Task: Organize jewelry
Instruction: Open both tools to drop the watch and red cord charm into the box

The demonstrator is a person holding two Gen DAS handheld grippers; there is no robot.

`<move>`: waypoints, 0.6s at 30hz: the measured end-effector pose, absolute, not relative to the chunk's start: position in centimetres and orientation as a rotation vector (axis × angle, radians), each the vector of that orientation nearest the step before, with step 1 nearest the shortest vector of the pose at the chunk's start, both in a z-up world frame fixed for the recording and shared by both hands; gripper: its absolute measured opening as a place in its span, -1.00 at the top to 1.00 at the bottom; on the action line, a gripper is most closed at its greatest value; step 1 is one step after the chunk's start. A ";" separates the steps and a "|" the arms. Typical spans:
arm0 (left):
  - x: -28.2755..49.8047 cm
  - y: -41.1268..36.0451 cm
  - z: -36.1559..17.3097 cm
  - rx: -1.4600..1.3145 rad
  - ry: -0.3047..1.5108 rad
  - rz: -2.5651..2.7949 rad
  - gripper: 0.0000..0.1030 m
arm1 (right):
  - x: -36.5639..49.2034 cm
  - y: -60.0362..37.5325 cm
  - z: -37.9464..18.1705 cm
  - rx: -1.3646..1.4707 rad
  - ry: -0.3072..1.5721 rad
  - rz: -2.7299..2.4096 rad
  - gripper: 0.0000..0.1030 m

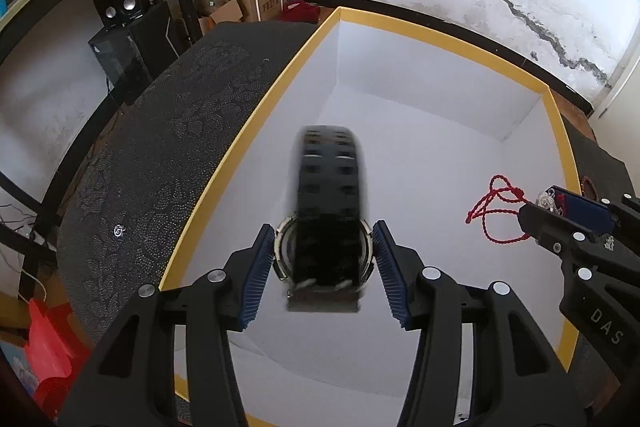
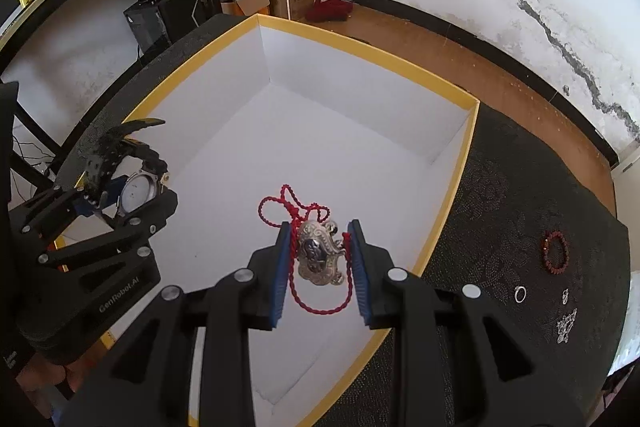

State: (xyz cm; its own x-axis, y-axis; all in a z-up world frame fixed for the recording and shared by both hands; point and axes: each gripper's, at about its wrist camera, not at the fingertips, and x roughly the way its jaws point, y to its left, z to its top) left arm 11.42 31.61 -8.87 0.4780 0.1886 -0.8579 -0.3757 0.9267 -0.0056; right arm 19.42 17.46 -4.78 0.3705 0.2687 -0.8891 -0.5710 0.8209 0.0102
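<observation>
A white box with a yellow rim lies open on a dark patterned cloth. My left gripper is shut on a black watch with a silver case and holds it above the box's left side; the watch shows in the right wrist view too. My right gripper is shut on a silver pendant with a red cord that trails onto the box floor; the cord shows in the left wrist view.
On the cloth right of the box lie a dark red bead bracelet, a silver ring and small silver pieces. A small silver item lies on the cloth left of the box. Shelves, speakers and cartons stand behind.
</observation>
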 end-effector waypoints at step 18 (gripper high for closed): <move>8.7 30.3 -3.7 -0.167 0.940 0.369 -0.81 | 17.2 14.2 0.3 -0.276 1.013 0.539 -0.55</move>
State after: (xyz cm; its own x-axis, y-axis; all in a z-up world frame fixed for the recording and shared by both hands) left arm 8.72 30.32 -3.73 0.5335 0.2358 -0.8123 -0.3798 0.9249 0.0190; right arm 17.19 14.15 0.34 0.4145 0.2982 -0.8598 -0.5469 0.8368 0.0266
